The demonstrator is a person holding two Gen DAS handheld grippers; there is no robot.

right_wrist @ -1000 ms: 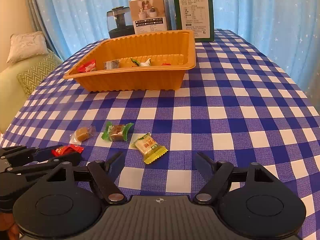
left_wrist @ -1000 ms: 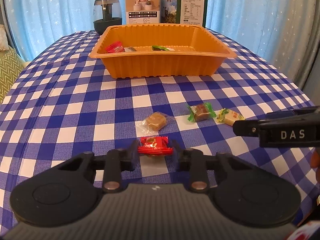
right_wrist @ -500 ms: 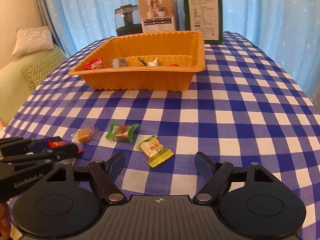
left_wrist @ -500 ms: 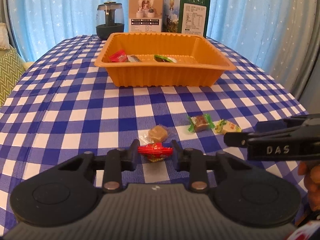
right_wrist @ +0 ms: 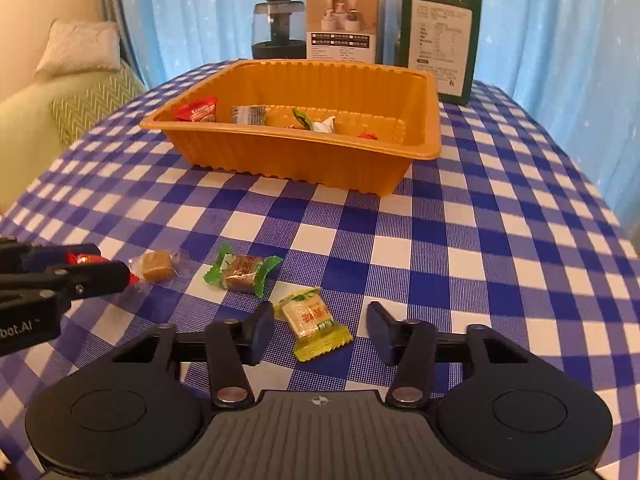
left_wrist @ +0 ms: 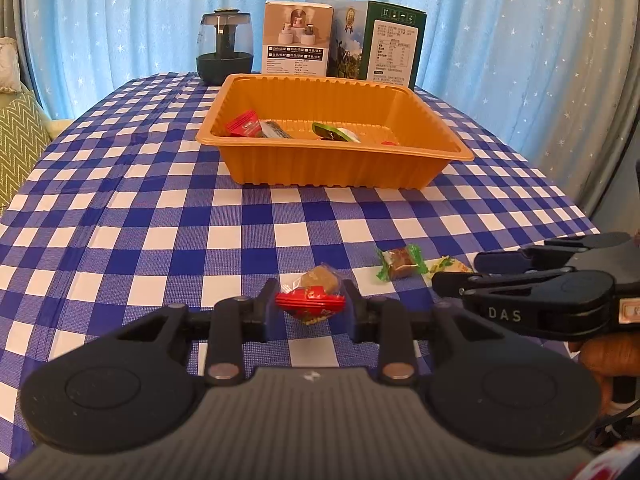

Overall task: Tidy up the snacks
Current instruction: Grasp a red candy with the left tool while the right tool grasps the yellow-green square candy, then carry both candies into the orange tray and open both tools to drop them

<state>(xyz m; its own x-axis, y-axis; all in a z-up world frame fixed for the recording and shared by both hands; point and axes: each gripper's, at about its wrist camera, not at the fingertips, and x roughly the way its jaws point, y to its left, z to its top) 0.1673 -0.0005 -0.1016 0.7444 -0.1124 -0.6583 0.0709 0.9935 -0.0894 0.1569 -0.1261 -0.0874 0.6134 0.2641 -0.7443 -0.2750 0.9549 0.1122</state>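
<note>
Left wrist view: left gripper point(left_wrist: 310, 305) clamped on red candy point(left_wrist: 311, 304), held above checked tablecloth point(left_wrist: 160, 216). Brown candy point(left_wrist: 319, 279) just beyond it; green-wrapped candy point(left_wrist: 400, 262) further right. Orange tray point(left_wrist: 332, 172) stood well beyond, several wrapped snacks inside.

Right wrist view: right gripper point(right_wrist: 320, 330) had jaws spread wide, gripping nothing, low over yellow candy point(right_wrist: 314, 322) lying between fingers. Green-wrapped candy point(right_wrist: 242, 270) and brown candy point(right_wrist: 156, 266) lay leftward. Tray point(right_wrist: 304, 160) far ahead; boxes point(right_wrist: 344, 24) behind.

"DAS" marks the right hand-held gripper point(left_wrist: 454, 270); "bot.AI" the left hand-held gripper point(right_wrist: 108, 264).
</note>
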